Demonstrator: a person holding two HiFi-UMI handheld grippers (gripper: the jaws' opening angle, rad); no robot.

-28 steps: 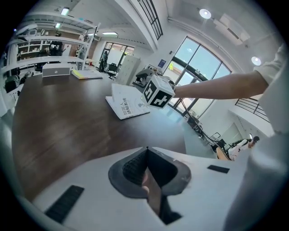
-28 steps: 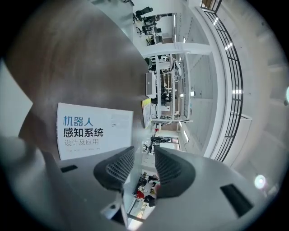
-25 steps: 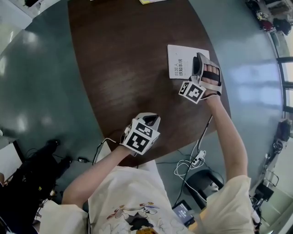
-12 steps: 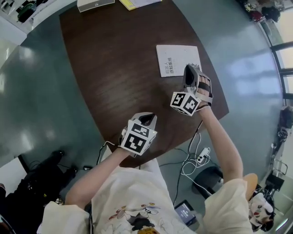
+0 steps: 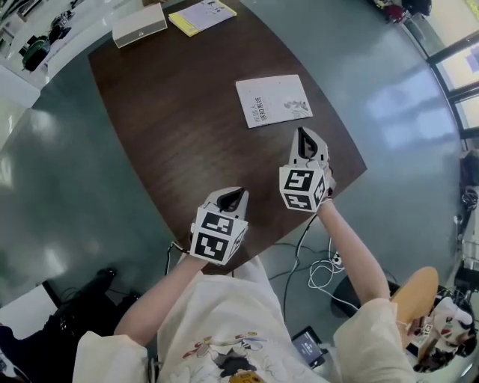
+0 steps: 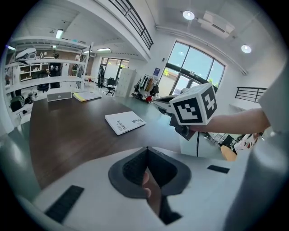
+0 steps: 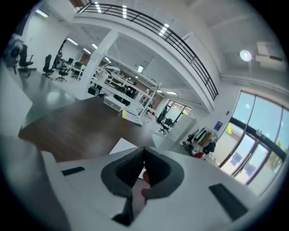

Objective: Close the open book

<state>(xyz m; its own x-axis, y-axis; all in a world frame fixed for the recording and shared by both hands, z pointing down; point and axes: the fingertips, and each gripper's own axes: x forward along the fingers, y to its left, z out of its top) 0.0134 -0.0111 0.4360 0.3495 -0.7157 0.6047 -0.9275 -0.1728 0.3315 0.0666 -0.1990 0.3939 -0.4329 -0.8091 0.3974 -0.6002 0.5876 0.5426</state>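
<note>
Left gripper [image 5: 233,196] is held at the near edge of the table [image 5: 165,112], jaws pressed together and empty. Right gripper [image 5: 305,140] jaws have just been closed on nothing. Farther on, the book [image 5: 273,99] lies shut on the table, touched by neither, so the task is judged done and only withdrawal is called for.

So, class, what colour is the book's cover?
White with dark print; the book shows best in the head view.

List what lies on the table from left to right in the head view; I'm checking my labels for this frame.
pale box → yellow booklet → closed white book
</note>
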